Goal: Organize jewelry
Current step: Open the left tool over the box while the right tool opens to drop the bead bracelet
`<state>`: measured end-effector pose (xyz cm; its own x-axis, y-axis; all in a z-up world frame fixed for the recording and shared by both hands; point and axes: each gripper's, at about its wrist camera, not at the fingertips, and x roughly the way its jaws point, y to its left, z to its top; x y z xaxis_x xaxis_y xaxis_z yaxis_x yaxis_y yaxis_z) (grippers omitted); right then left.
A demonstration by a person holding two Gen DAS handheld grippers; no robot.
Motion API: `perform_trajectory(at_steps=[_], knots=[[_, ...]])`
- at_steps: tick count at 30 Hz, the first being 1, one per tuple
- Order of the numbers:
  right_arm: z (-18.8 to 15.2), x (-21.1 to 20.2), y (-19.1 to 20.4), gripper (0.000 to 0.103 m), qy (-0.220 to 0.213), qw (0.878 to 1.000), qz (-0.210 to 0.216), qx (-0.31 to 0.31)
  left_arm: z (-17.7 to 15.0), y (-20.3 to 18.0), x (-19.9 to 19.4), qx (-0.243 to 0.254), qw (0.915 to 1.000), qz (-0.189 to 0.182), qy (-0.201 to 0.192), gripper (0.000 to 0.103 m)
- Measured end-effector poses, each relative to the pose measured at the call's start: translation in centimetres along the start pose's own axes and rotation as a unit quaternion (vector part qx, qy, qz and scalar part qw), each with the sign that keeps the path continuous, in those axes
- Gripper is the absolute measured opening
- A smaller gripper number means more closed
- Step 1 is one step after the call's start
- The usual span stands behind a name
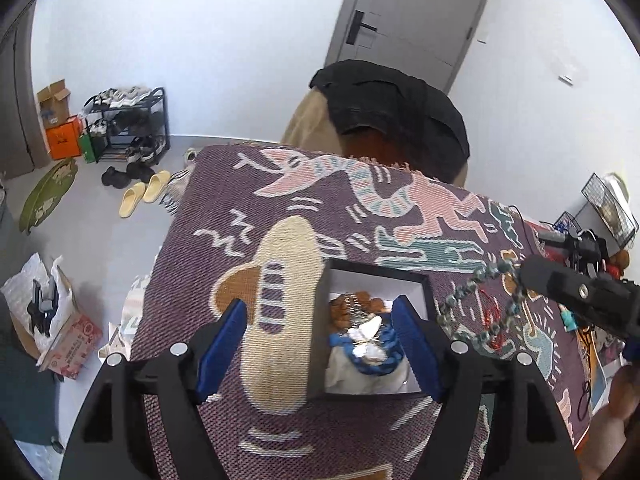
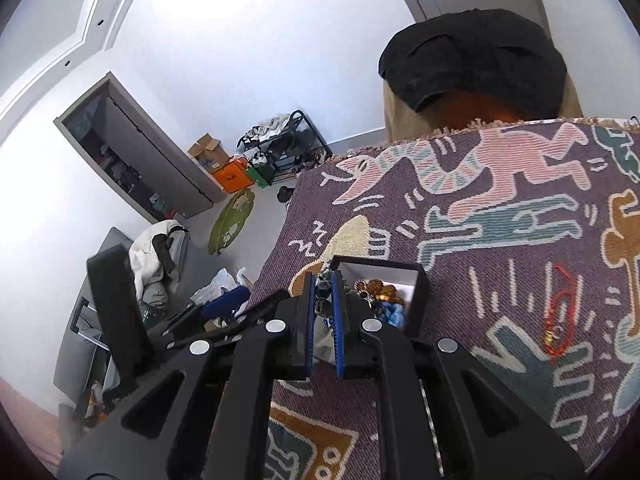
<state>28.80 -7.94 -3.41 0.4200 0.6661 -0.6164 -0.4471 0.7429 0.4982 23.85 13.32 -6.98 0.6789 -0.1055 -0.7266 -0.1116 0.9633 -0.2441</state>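
A black jewelry box (image 1: 424,280) with a white inside sits on the patterned cloth (image 1: 248,200). It holds amber beads (image 1: 366,298), a white butterfly piece (image 1: 368,338) and a blue bracelet (image 1: 384,362). My left gripper (image 1: 320,340) is open just above the box's near left part. My right gripper (image 2: 323,296) is shut on a grey-green bead necklace (image 1: 476,280), which hangs right of the box in the left wrist view; its beads (image 2: 322,290) show between the pads. The box (image 2: 420,292) lies just ahead of it. A red string bracelet (image 2: 560,312) lies on the cloth to the right.
A chair draped with a black garment (image 1: 392,108) stands behind the table. A shoe rack (image 1: 128,124), boxes and slippers (image 1: 144,196) are on the floor to the left. A wire basket (image 1: 608,204) and small items crowd the table's right edge.
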Motion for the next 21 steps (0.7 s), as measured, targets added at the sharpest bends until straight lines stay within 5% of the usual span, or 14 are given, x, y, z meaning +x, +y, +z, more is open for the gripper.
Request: perform_trajectory(at_steps=[3, 4, 5, 13, 16, 21], knots=[[0.6, 1.5, 0.2, 0.023, 0.012, 1.0, -0.006, -0.013, -0.1, 0.6, 0.0, -0.005, 1.0, 0.003, 0.002, 0.072], [0.7, 1.9, 0.1, 0.049, 0.019, 1.0, -0.016, -0.013, -0.2, 0.8, 0.0, -0.006, 1.0, 0.004, 0.002, 0.073], [0.7, 2.0, -0.3, 0.062, 0.02, 1.0, -0.023, -0.009, -0.2, 0.8, -0.1, -0.006, 1.0, 0.006, 0.002, 0.073], [-1.1, -0.8, -3.8, 0.065, -0.002, 0.999, -0.036, 0.02, -0.2, 0.0, -0.2, 0.001, 1.0, 0.008, -0.006, 0.078], [-1.9, -2.4, -5.6, 0.066, -0.012, 0.998, -0.041, 0.044, -0.2, -1.6, -0.3, 0.019, 0.9997, 0.009, -0.014, 0.088], [-3.3, -5.2, -7.4, 0.085, -0.045, 0.995, -0.054, 0.064, -0.3, -4.1, -0.3, 0.038, 0.999, -0.002, -0.022, 0.095]])
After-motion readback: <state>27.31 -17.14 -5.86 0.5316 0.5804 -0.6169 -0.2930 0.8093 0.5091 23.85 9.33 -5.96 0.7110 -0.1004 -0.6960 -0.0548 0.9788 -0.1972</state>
